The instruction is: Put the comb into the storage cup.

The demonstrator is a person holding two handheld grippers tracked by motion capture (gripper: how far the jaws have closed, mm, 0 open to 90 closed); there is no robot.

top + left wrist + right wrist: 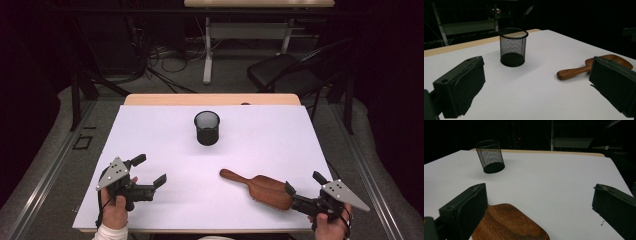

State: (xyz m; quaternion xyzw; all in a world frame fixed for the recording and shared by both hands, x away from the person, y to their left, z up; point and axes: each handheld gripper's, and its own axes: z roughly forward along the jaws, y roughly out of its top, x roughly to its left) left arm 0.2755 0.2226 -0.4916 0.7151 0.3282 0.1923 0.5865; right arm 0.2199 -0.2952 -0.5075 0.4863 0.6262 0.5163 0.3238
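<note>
The wooden hairbrush (260, 188) lies flat on the white desk (165, 135) toward our right front corner, back side up so the smooth curved wood faces the ceiling and what look like bristles at its near edge bear on the surface; we judge this gives it a stable rest and leaves the broad head exposed for a pinch from the side. Its long axis runs diagonally in the high view: the narrow handle (571, 73) points toward the desk centre and slightly away from us, while the wide head (509, 225) points toward our right hand-held gripper (302, 189). That gripper sits at the head end with its jaws spread wide, one jaw just beside or over the edge of the head and the other well clear over bare desk, so nothing is pinched; we read this as an approach aligned along the brush rather than across it. The left hand-held gripper (150, 171) rests apart near the left front of the desk, jaws likewise spread and holding nothing, aimed toward the middle. The black mesh pen cup (207, 128) stands upright and open-mouthed at the centre rear of the desk, well apart from the brush, with no contents that we can see. We judge that the cup is the likely receptacle, and that the handle end, being narrower, suits entry first.
</note>
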